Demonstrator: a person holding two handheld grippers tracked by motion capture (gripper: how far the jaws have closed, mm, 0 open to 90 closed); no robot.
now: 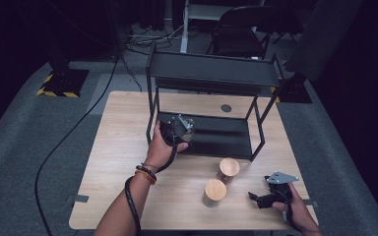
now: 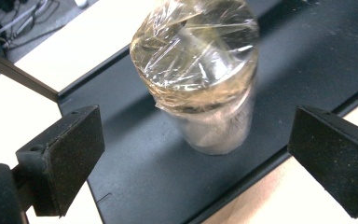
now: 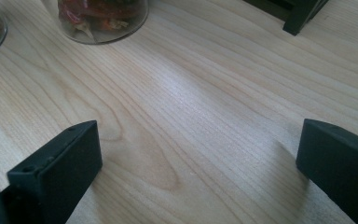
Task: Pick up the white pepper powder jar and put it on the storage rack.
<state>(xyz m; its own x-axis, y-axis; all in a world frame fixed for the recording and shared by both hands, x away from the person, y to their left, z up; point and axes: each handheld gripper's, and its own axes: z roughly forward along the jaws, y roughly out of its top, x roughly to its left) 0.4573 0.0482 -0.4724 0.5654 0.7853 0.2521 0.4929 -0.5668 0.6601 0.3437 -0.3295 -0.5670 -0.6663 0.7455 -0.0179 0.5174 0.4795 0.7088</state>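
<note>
Left hand-held gripper jaws spread wide, film-wrapped jar standing free on rack's bottom shelf, likely just placed. 2 wood-lidded jars wait on counter. Right hand-held gripper open, empty, resting low.

The worktop is pale wood with a smooth, faintly sheened grain. The rack's lower shelf looks like matt black metal, finely speckled. On it, at upper centre of the left gripper view, stands a clear glass jar whose top is wrapped in crinkled, glossy plastic film. The left gripper's fingers are faced with rough, matt black padding. Two jars low in the high view carry smooth wooden lids.
</note>
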